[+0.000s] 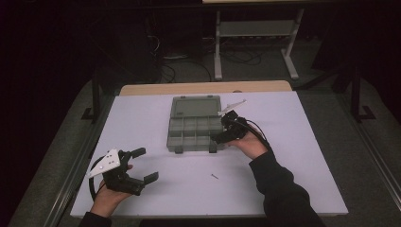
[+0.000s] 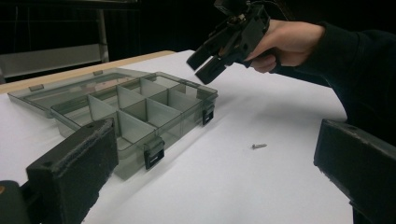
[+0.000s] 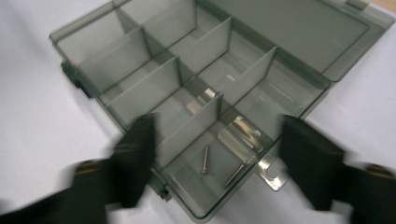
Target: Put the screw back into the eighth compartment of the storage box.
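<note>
Organizer box point(image 3: 196, 84) | smoky translucent grey | lid open | screw point(image 3: 204, 160) in corner compartment

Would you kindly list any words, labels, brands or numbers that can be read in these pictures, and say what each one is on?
None can be read: the compartment box, its open lid, the screws in it, the loose screw on the white table and both tools bear no legible print.
</note>
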### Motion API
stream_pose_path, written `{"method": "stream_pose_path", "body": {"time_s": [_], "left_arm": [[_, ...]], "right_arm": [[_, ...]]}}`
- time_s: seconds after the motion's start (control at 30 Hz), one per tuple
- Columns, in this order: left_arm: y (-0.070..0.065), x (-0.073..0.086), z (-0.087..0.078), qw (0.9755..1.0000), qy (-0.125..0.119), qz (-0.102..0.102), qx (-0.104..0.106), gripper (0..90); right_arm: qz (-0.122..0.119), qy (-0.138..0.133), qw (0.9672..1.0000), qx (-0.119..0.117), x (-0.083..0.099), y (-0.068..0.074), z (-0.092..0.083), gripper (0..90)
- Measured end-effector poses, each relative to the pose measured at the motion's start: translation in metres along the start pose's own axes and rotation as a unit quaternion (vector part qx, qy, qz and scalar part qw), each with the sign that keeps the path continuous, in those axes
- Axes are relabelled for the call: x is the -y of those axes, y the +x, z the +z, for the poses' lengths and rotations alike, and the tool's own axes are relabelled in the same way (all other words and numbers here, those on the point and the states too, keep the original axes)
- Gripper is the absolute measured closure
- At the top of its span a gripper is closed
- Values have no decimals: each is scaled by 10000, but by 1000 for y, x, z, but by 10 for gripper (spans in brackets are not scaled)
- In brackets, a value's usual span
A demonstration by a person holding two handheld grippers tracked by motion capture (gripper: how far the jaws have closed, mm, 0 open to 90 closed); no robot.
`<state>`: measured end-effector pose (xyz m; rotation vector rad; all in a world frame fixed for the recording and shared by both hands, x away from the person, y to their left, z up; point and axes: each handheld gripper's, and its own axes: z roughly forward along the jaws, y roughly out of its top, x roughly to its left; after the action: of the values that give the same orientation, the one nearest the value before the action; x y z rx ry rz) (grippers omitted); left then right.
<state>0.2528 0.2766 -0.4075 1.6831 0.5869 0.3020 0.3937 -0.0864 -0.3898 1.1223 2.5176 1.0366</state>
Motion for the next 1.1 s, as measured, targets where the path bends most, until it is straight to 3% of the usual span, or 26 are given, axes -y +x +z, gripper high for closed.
{"method": "stream_pose_path", "body": {"time_s": [0.13, 0.33, 0.43, 0.7, 1.1], "left_arm": [[0, 0, 0, 10000, -2, 12, 5, 0], [-1, 0, 0, 10000, 10, -2, 1, 0], [0, 0, -1, 10000, 12, 45, -4, 0], [0, -1, -2, 10000, 5, 49, -7, 0], [-1, -1, -1, 10000, -12, 40, -6, 0]], "right_arm": [[83, 10, 10000, -24, 2, -2, -5, 60], [24, -31, 10000, -74, 6, 3, -14, 60], [-125, -90, 9999, -32, 10, 7, -21, 64], [-242, -257, 9992, -173, 25, 18, -39, 81], [-400, -179, 9984, -369, 45, 36, -45, 89]]}}
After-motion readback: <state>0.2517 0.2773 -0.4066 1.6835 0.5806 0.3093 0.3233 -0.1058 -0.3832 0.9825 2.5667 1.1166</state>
